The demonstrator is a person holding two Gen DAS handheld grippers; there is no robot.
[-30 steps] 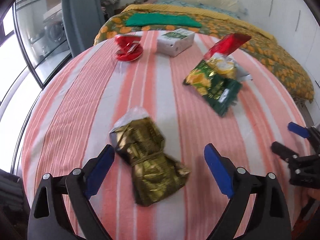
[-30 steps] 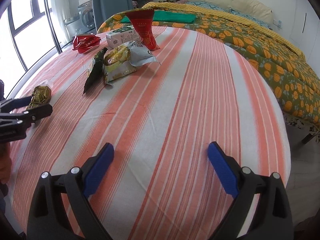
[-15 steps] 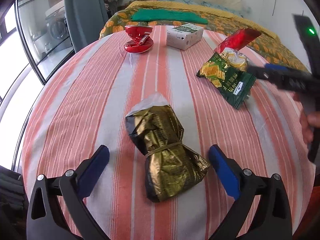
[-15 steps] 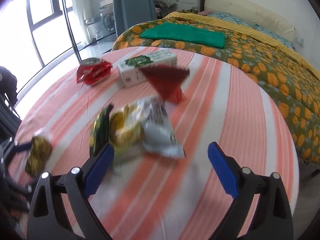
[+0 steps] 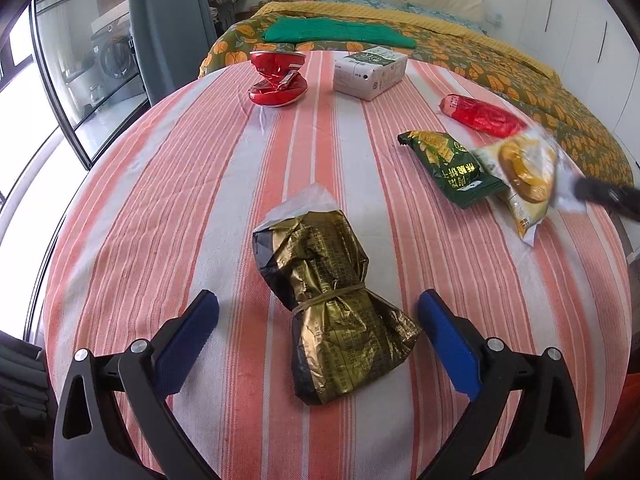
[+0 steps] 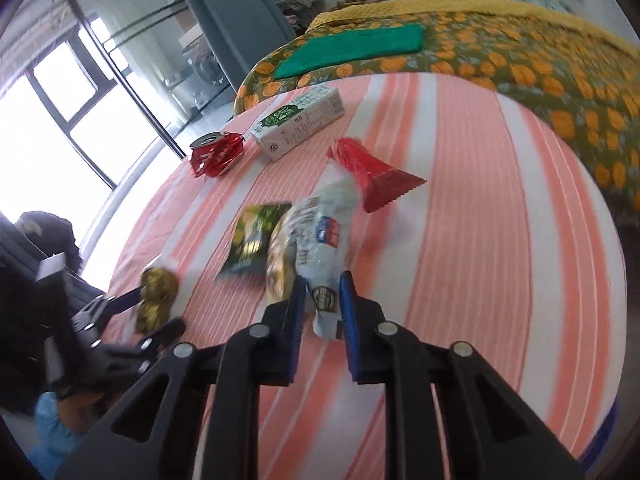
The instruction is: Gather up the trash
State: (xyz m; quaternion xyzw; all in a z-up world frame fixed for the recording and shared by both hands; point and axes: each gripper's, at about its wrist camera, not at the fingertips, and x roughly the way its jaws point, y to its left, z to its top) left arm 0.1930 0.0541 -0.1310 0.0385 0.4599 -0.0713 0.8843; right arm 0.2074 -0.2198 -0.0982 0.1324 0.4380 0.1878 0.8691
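A crumpled gold foil bag (image 5: 328, 304), tied with a rubber band, lies on the striped tablecloth (image 5: 160, 200). My left gripper (image 5: 319, 304) stands open astride it, its blue pads apart from the foil on both sides. My right gripper (image 6: 323, 280) is shut on the tail of a clear and white snack bag (image 6: 320, 232), which hangs a little off the cloth. In the left wrist view that snack bag (image 5: 524, 168) is blurred at the right edge. A green packet (image 5: 448, 164) and a red packet (image 5: 484, 116) lie beside it.
A crushed red can (image 5: 276, 80) and a white carton (image 5: 370, 70) sit at the table's far edge. Behind them is a bed (image 5: 480, 52) with an orange-patterned cover. Glass doors run along the left. A person's blue-gloved hand (image 6: 52, 432) holds the left gripper.
My right gripper swung in over the snack bag, shut on it and raised it. The red packet now lies flat on the cloth. The left gripper opened a little wider around the gold bag.
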